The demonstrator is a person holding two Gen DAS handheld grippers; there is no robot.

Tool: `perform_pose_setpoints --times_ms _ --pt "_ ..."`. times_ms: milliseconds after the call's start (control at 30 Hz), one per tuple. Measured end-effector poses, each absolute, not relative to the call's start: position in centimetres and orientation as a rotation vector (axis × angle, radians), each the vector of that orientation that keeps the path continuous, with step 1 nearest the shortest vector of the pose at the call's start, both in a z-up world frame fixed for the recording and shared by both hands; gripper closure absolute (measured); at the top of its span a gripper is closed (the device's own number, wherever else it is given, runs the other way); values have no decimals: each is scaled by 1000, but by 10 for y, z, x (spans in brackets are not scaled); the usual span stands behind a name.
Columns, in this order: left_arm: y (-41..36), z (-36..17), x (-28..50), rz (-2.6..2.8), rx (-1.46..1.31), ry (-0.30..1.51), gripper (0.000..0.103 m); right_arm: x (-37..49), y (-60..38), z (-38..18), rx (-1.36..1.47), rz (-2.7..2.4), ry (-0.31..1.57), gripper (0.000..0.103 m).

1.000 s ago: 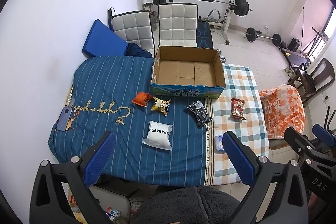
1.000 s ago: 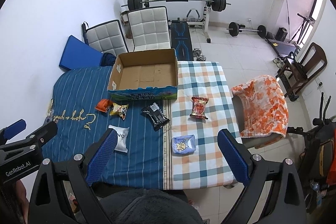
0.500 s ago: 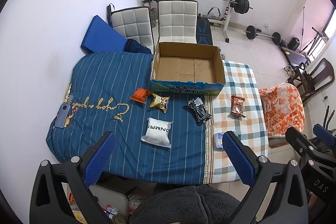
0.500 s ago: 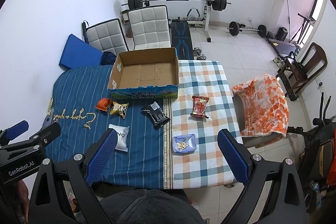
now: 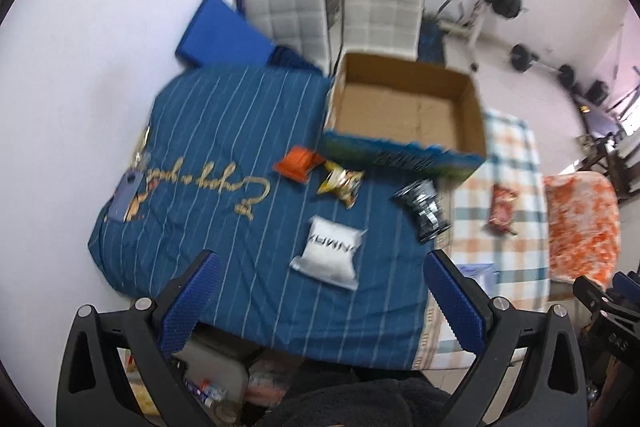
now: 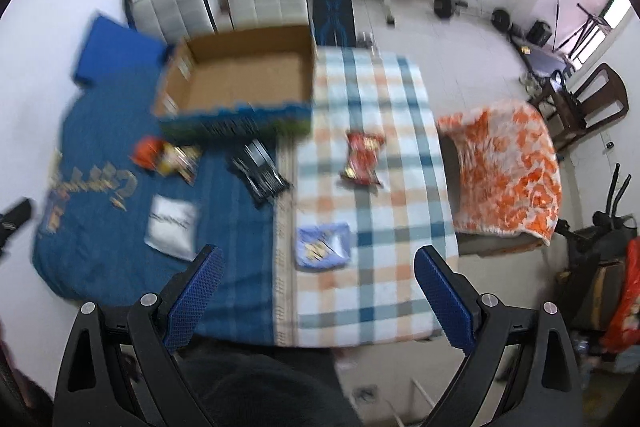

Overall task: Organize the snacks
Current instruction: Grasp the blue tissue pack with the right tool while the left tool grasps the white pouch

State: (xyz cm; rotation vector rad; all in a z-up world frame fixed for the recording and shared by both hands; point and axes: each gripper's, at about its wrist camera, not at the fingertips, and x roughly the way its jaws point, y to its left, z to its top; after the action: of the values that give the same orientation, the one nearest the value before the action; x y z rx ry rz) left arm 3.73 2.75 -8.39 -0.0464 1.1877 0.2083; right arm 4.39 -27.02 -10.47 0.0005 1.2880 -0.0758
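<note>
An empty cardboard box (image 5: 404,107) (image 6: 240,83) stands at the table's far side. In front of it lie an orange packet (image 5: 297,163), a yellow packet (image 5: 341,181), a black packet (image 5: 424,209) (image 6: 260,175), a white packet (image 5: 330,253) (image 6: 172,227), a red packet (image 5: 502,209) (image 6: 362,159) and a pale blue packet (image 6: 323,246). My left gripper (image 5: 318,301) hangs open high above the white packet. My right gripper (image 6: 316,297) is open above the table's near edge, just short of the pale blue packet. Neither holds anything.
A striped blue cloth (image 5: 224,155) and a checked cloth (image 6: 384,211) cover the table. Two white chairs (image 5: 380,11) and a blue pad (image 5: 220,35) stand behind it, with weights beyond. An orange-covered seat (image 6: 504,171) is to the right. A phone (image 5: 126,197) lies at the left edge.
Both grippers have dropped closer to the table, so the box and packets look larger and blurred. The jaws stay open and no packet has moved.
</note>
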Motion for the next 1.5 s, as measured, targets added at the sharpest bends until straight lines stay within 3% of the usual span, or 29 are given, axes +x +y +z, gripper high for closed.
perform_pose_setpoints --times_ms 267,367,533,667,933,1000,1267,1500 --pt "41 -187 66 262 -7 1376 0 101 -287 -276 -125 67 1539 5" --pt "39 -229 70 279 28 1467 0 106 -265 -331 -393 219 1607 5" --pt "37 -268 68 318 47 1546 0 81 -226 -407 -998 441 1555 5" --pt "36 -289 66 349 36 1585 0 73 -220 -447 -1216 560 1517 5" --pt "41 -314 63 388 -7 1636 0 68 -224 -497 -1333 740 1558 5" --pt "43 -318 66 387 -9 1644 0 72 -228 -500 -1272 757 1583 7" --pt "54 -337 91 358 -15 1662 0 133 -268 -497 -642 507 1765 59" --pt "63 -368 121 284 -3 1682 0 157 -348 -515 231 94 1903 61"
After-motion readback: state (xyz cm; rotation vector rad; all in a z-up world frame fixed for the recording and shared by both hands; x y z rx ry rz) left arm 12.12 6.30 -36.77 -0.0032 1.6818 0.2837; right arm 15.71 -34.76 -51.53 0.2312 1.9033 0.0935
